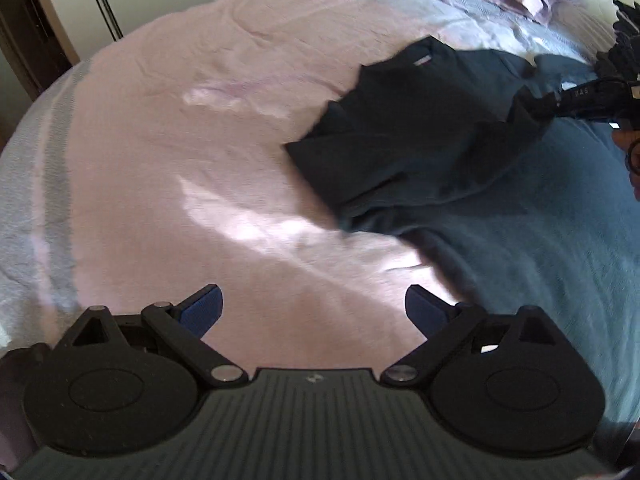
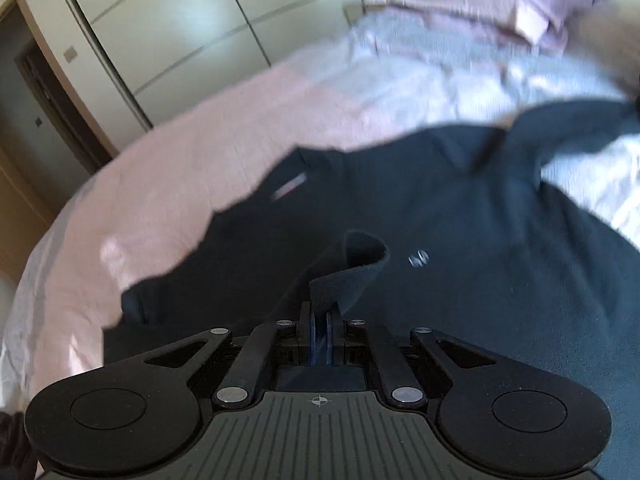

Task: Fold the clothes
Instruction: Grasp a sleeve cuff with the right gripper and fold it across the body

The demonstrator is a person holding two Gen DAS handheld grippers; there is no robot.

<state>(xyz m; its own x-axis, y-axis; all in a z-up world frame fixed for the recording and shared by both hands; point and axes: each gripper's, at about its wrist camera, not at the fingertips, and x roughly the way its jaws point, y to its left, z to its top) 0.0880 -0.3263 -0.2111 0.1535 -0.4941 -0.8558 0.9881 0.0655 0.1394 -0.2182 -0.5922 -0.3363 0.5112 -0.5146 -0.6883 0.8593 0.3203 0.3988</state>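
Pinching a raised fold of the dark shirt between closed blue pads, right gripper angled downward over the garment, which lies partly folded on the pink bedspread. Hovering apart and empty, left gripper tilted steeply down at bare bedding, fingers spread wide, the shirt well ahead and to its right. Seen from the left wrist, right gripper reaching in from the right edge, lifting the shirt's corner.
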